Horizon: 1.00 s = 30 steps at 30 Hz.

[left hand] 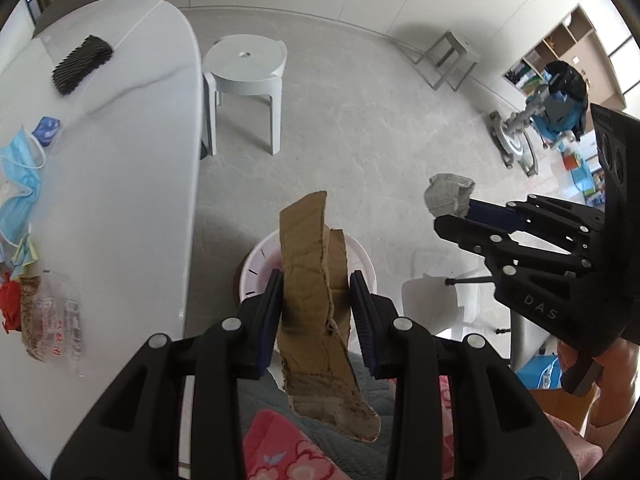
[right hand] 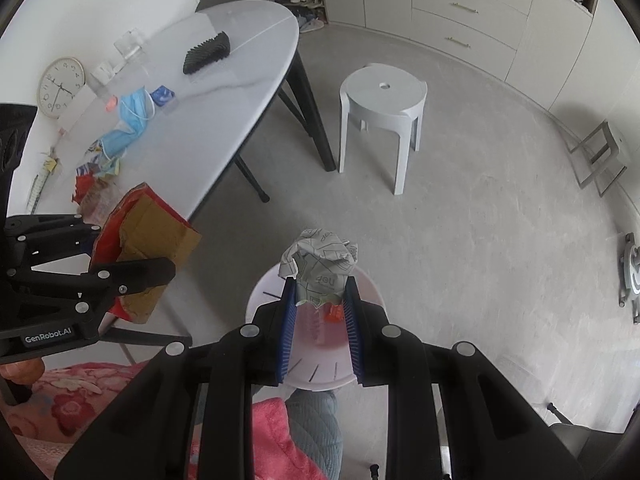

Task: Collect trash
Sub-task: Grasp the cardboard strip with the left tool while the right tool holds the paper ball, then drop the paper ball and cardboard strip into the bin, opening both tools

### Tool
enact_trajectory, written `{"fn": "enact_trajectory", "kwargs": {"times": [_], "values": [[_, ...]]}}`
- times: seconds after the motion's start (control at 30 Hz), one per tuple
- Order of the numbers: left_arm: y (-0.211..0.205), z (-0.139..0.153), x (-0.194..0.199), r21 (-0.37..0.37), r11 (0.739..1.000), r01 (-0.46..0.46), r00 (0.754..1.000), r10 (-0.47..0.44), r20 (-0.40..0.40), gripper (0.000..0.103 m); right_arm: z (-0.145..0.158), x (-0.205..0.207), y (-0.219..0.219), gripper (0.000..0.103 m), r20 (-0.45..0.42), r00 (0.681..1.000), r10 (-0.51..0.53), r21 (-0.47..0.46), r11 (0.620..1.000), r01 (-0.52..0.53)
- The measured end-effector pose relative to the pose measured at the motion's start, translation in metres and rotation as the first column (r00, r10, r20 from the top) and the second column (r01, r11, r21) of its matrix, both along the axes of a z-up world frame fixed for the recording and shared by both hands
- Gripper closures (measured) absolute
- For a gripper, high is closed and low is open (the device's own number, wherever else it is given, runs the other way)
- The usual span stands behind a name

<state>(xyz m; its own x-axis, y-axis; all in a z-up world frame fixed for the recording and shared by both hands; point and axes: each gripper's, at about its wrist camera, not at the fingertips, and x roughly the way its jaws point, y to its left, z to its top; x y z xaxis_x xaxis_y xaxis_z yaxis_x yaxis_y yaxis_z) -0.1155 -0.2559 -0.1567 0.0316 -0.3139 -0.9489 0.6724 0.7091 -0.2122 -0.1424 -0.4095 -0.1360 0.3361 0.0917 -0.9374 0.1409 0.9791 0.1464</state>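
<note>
Left gripper (left hand: 316, 300) clamped on a torn cardboard piece (left hand: 316, 320), held above the pink bin (left hand: 256, 264) beside the tabletop's (left hand: 120, 160) edge. Right gripper (right hand: 320, 304) clenched on crumpled paper (right hand: 320, 266), over the bin's rim.

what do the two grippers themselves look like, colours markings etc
Both are matt black plastic linkage frames with open cut-outs and round silver pivot pins. The left gripper has dark blue ribbed pads inside its fingers; the right gripper has brighter blue ribbed pads. Seen from the opposite camera, the left body carries white "GenRobot.AI" lettering and the right shows raised "DAS". No cables or sleeves are visible.
</note>
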Motion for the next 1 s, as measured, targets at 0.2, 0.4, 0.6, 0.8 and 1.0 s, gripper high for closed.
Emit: {"fn": "enact_trajectory", "kwargs": {"times": [0.2, 0.4, 0.6, 0.8, 1.0], "values": [[-0.009, -0.003, -0.007, 0.027, 0.998, 0.053, 0.999, -0.053, 0.002, 0.055, -0.012, -0.007, -0.008, 0.079, -0.020, 1.000, 0.002, 0.005, 1.000, -0.001], [-0.006, 0.006, -0.012, 0.028, 0.998, 0.057, 0.996, -0.059, 0.061, 0.024, -0.022, -0.010, -0.006, 0.079, -0.046, 0.999, 0.000, 0.011, 1.000, 0.000], [0.014, 0.020, -0.002, 0.015, 1.000, -0.023, 0.992, 0.021, 0.123, 0.015, -0.030, -0.008, 0.005, 0.079, -0.072, 0.997, 0.029, 0.021, 0.999, -0.028], [0.040, 0.041, 0.013, 0.009, 0.993, -0.116, 0.975, 0.113, 0.190, 0.012, -0.041, -0.006, 0.030, 0.078, -0.119, 0.988, 0.097, 0.038, 0.995, -0.093], [0.059, 0.046, 0.024, 0.008, 0.985, -0.172, 0.965, 0.166, 0.203, 0.012, -0.051, -0.001, 0.053, 0.040, -0.154, 0.979, 0.133, 0.035, 0.991, -0.129]]}}
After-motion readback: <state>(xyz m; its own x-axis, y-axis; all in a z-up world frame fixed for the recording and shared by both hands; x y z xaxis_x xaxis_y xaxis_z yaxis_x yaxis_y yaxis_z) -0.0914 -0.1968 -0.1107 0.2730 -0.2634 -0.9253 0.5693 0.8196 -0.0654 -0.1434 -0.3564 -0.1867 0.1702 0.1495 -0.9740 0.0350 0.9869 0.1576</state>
